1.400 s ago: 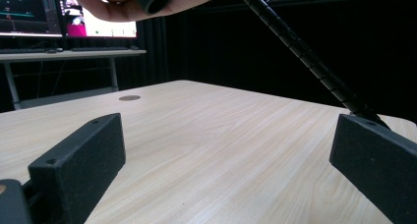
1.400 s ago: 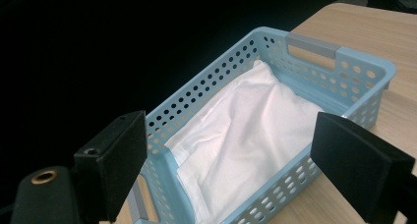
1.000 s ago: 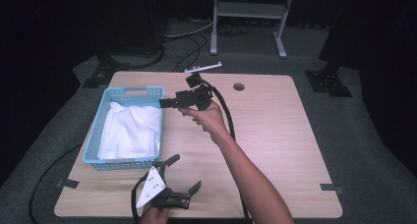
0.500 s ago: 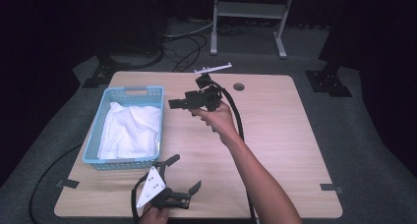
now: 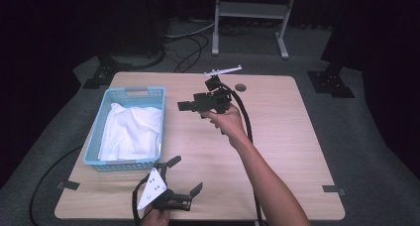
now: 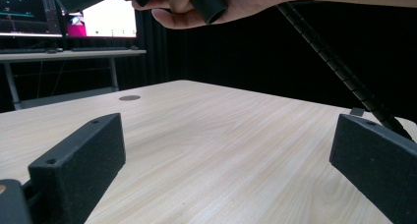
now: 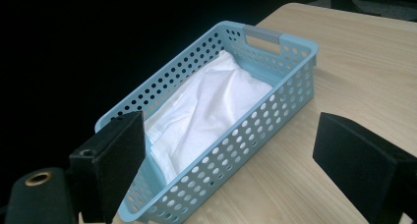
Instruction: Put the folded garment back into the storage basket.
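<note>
Since the earlier frame, the right gripper point(image 5: 184, 106) has drifted away from the basket point(image 5: 97, 137), jaws spread and empty, having nothing to hold; the cloth point(image 5: 132, 132) lies inside. Left gripper point(image 5: 187, 181) rests spread on the table point(image 5: 282, 132).

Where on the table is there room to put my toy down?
The table is bare right of the raised right gripper, and between basket and arm. It is crowded at the left: the basket holds a white cloth, and the left gripper sits on the near edge.

A pale wooden table point(image 5: 277, 137) stands on grey carpet point(image 5: 366, 137) before dark, perhaps curtained walls and a metal stand point(image 5: 250, 10).
</note>
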`<state>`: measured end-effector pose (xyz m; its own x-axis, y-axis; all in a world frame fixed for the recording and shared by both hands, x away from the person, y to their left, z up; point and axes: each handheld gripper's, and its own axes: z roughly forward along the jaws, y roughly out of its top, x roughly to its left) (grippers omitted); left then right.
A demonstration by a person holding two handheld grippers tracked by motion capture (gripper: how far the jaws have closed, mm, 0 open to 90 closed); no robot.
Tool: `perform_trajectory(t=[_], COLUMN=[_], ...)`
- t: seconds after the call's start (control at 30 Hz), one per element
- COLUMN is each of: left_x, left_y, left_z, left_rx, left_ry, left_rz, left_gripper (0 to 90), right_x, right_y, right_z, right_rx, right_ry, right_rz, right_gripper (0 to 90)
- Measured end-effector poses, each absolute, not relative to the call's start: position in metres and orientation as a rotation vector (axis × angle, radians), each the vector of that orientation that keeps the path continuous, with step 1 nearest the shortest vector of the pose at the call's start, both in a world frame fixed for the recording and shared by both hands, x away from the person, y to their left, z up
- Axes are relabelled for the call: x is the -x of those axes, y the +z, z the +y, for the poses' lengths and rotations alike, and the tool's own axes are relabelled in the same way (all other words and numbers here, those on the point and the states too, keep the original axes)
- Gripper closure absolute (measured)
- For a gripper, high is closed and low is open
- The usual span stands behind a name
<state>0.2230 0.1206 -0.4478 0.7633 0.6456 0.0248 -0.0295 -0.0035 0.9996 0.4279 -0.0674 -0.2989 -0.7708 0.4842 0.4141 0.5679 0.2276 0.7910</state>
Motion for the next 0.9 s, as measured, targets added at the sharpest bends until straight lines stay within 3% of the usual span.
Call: perform_trajectory(t=[0.9], left_x=[-0.223], left_y=[-0.448], left_z=[0.12], left_rx=[-1.491], left_ry=[0.569], left_rz=[0.527], left_gripper=[0.0], right_x=[-0.423], right_y=[-0.311], right_z=[-0.095], right_rx=[1.065], right_ry=[-1.609], right_rz=[-2.406], right_gripper=[12.5])
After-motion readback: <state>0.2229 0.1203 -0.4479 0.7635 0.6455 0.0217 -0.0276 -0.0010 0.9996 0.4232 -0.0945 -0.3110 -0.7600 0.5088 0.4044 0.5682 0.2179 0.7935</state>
